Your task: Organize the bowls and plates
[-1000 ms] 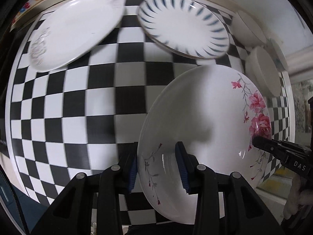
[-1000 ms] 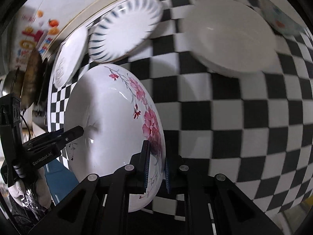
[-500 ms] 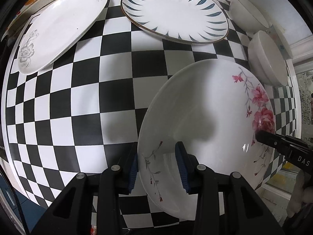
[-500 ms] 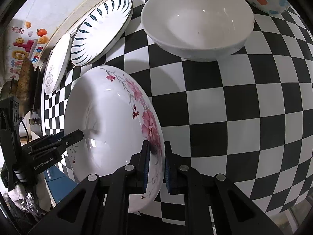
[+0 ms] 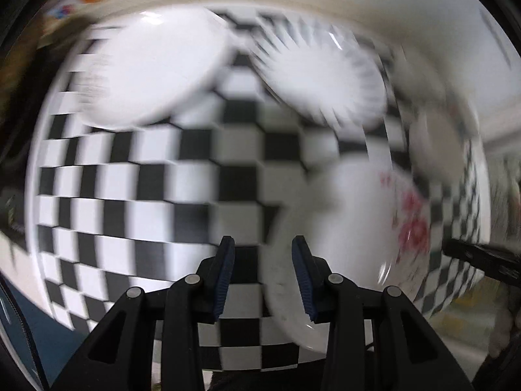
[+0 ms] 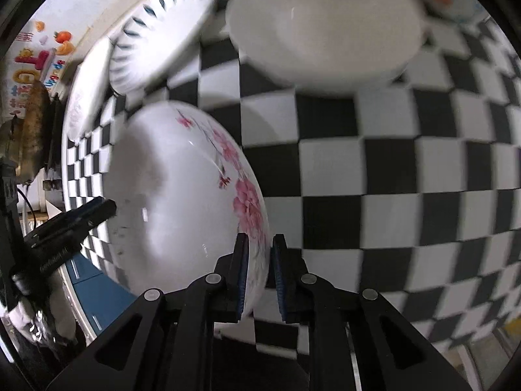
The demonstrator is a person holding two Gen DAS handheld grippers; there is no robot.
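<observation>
A white plate with pink flowers (image 6: pixel 182 195) is held over the checkered table (image 6: pixel 407 169). My right gripper (image 6: pixel 259 270) is shut on its near rim. In the blurred left wrist view the same plate (image 5: pixel 342 228) lies to the right. My left gripper (image 5: pixel 263 272) is open with the plate's left rim between its jaws, apart from both pads. The left gripper's tip also shows in the right wrist view (image 6: pixel 97 210) at the plate's far edge.
A blue-striped plate (image 6: pixel 162 36) and a white plate with a grey flower (image 6: pixel 88 88) lie at the back by the wall. A large white bowl (image 6: pixel 325 22) sits at the back right. A patterned bowl (image 6: pixel 452 0) is beyond it.
Both views have swung and blurred. The flowered plate has shifted right between my left gripper's jaws. The right gripper keeps its hold on the rim.
</observation>
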